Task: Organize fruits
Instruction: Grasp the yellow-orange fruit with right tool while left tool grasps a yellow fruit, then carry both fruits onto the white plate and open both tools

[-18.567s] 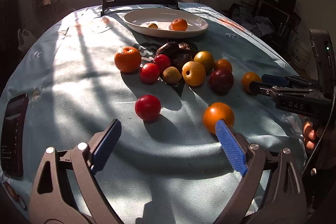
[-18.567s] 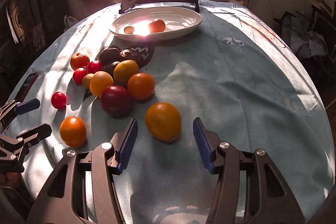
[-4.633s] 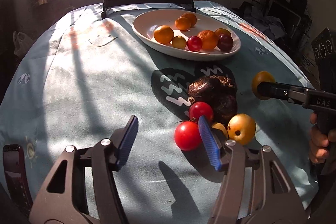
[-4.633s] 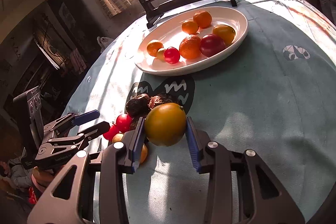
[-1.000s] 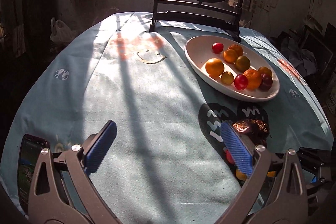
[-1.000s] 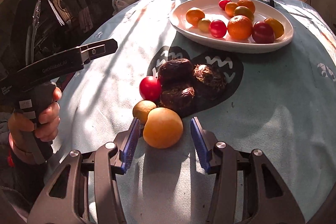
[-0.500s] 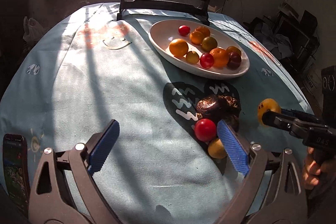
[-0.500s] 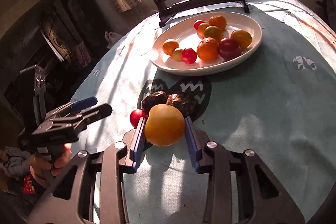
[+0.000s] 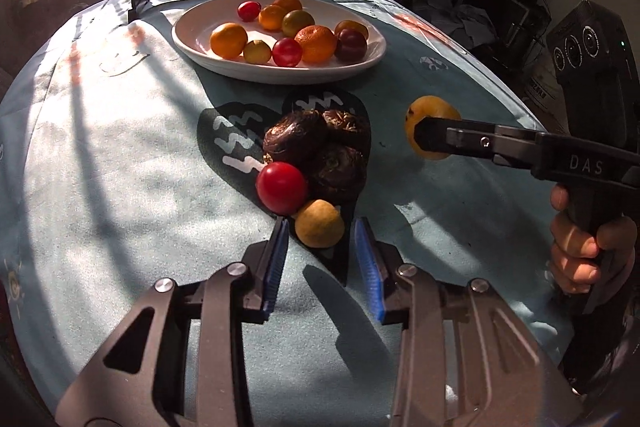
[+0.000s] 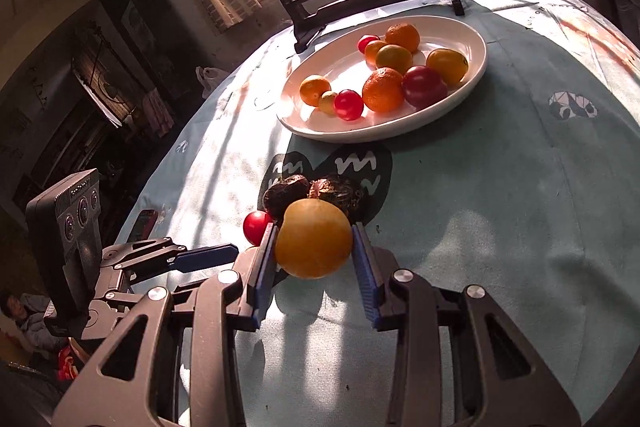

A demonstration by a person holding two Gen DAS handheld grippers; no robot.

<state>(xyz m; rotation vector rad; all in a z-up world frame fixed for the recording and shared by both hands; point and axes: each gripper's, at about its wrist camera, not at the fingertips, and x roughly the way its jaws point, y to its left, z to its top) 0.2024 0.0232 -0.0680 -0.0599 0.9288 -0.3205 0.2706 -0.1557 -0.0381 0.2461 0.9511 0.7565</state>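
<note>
Our right gripper [image 10: 314,255] clamps the firm, smooth yellow-orange fruit [image 10: 314,239] across its widest middle; our empty left gripper [image 9: 322,259] is closing toward the small yellow fruit [image 9: 319,223].

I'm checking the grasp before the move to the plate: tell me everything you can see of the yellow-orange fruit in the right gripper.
The yellow-orange fruit is round, smooth and matte, sunlit on top, with a small dark dimple on one end in the left wrist view. The right gripper is shut on it, blue pads pressing on both sides. It is held clear above the light blue tablecloth, near the dark wrinkled fruits.
</note>
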